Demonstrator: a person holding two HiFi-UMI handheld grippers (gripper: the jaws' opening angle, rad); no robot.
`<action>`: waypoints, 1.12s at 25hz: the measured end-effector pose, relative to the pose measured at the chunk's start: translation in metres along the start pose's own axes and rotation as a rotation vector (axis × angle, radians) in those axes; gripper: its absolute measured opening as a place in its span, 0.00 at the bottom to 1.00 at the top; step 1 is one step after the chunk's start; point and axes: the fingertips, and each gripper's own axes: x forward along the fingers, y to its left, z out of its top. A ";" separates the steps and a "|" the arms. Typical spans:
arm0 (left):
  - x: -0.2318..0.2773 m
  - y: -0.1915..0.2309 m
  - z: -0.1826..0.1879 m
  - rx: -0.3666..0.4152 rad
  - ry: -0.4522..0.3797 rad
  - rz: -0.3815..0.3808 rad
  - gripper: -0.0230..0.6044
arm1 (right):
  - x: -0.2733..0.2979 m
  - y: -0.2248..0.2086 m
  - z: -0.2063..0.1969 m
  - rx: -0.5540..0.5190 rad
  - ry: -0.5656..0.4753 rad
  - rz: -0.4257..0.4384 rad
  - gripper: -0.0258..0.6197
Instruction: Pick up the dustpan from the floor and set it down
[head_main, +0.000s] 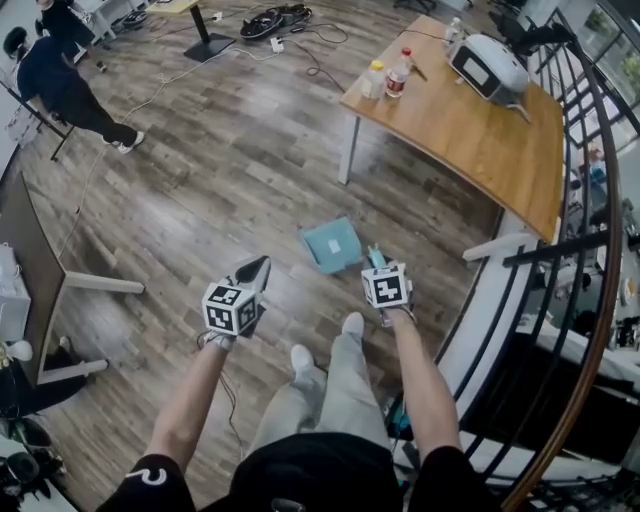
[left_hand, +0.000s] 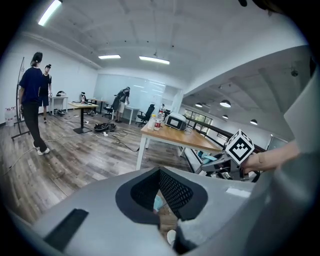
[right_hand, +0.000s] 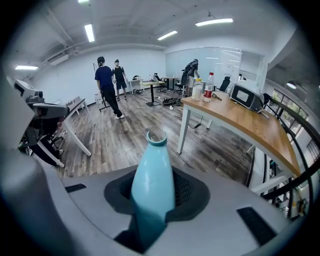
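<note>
The teal dustpan (head_main: 332, 243) hangs low over the wood floor ahead of my feet; I cannot tell whether it touches the boards. Its handle (right_hand: 152, 175) runs back between the jaws of my right gripper (head_main: 377, 262), which is shut on it; in the right gripper view the handle's round end sticks up past the right gripper (right_hand: 153, 200). My left gripper (head_main: 256, 272) hovers left of the pan, a short way apart from it. The left gripper (left_hand: 160, 172) shows its dark pads meeting at the tips, holding nothing.
A wooden table (head_main: 470, 120) with two bottles (head_main: 398, 75) and a white appliance (head_main: 488, 65) stands beyond the pan. A curved railing (head_main: 590, 210) runs along the right. A person (head_main: 60, 85) stands far left, cables (head_main: 275, 20) lie at the back.
</note>
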 end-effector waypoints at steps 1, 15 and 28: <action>0.002 -0.001 -0.007 -0.004 0.009 -0.005 0.03 | 0.005 0.001 -0.007 -0.001 0.006 -0.003 0.17; 0.070 0.007 -0.053 -0.027 0.083 -0.031 0.03 | 0.089 -0.021 -0.063 -0.005 0.046 -0.021 0.17; 0.083 0.020 -0.094 -0.066 0.108 -0.027 0.03 | 0.135 -0.008 -0.099 -0.009 0.072 -0.009 0.18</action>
